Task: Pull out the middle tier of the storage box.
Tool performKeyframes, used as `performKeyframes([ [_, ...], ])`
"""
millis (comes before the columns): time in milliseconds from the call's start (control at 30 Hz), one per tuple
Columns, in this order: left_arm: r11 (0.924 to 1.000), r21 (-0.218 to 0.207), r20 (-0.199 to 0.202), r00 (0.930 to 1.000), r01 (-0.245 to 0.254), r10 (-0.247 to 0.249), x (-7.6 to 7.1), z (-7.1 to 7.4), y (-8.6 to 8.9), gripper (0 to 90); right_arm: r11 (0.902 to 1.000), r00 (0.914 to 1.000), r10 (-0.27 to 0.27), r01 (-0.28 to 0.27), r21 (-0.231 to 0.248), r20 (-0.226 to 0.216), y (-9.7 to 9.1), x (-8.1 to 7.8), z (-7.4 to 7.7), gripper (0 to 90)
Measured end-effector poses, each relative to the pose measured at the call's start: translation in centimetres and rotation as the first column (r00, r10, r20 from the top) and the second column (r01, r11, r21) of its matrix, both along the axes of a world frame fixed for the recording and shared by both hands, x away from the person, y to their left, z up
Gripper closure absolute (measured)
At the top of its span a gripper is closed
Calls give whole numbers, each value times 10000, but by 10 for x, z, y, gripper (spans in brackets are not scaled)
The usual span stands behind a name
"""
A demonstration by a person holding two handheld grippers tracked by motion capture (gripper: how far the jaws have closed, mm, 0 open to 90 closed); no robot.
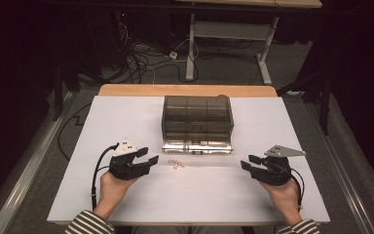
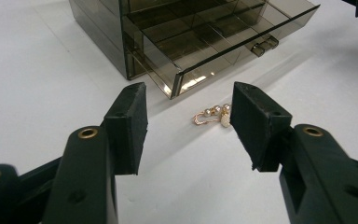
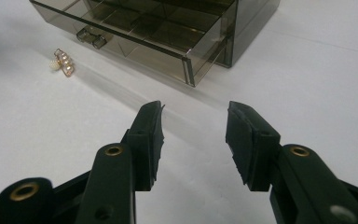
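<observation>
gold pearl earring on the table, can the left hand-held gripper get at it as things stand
Probably yes: the earring lies loose on bare table just ahead of the left hand-held gripper, whose jaws stand open, and the open drawer sits behind it.

A drawer box (image 1: pixel 197 117) is sitting at the middle of the bench (image 1: pixel 126 195), toward its far edge, its bottom drawer (image 1: pixel 197 146) sticking out toward the person. An earring (image 1: pixel 176 164) is lying on the bench just before that drawer, between the left tongs (image 1: pixel 152 157) and the right tongs (image 1: pixel 247 162), nearer the left.
</observation>
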State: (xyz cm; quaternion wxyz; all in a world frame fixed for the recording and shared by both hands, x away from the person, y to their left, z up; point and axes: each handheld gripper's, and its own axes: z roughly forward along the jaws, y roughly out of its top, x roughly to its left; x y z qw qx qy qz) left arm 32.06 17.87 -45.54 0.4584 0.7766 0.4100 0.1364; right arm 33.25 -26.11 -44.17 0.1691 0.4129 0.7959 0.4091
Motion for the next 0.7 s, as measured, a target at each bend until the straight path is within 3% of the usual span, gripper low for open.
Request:
performKeyframes([
  [333, 9995, -239, 172, 9996, -228, 232, -8, 1, 7, 451, 9997, 9998, -205, 204, 163, 33, -8, -6, 1, 538],
  [700, 9975, -523, 202, 9986, -472, 484, -19, 2, 15, 423, 9989, 9982, -456, 451, 139, 376, -14, -18, 2, 516],
])
